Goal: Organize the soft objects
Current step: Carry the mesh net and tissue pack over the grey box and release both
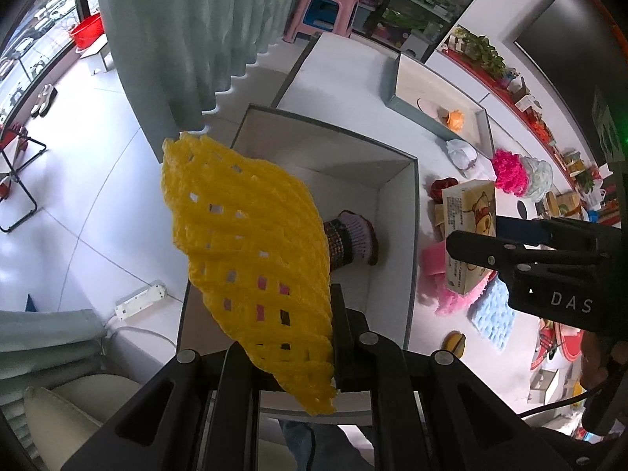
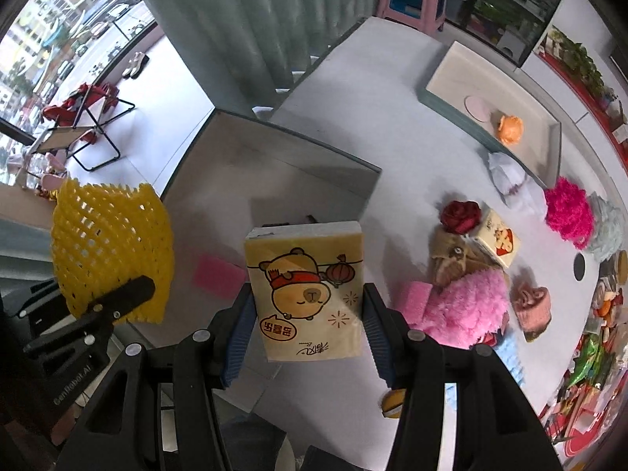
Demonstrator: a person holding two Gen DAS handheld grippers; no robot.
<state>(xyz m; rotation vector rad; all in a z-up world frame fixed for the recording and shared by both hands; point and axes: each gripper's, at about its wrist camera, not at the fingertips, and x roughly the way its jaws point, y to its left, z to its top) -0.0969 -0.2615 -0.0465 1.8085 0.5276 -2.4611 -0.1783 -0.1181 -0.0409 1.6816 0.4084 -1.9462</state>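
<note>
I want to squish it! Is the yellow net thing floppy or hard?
Probably soft and very light: the yellow foam net is mostly holes. It seems springy rather than limp, standing out sideways from the shut left gripper without drooping.

A: What does the right hand-held gripper [image 2: 307, 316] hold?
B: A tissue pack [image 2: 305, 288], clamped between its blue pads, above the counter [image 2: 400, 149].
A: And at nine o'clock?
B: A yellow foam net [image 2: 112, 243], pinched by the left hand-held gripper [image 2: 129, 292].
</note>
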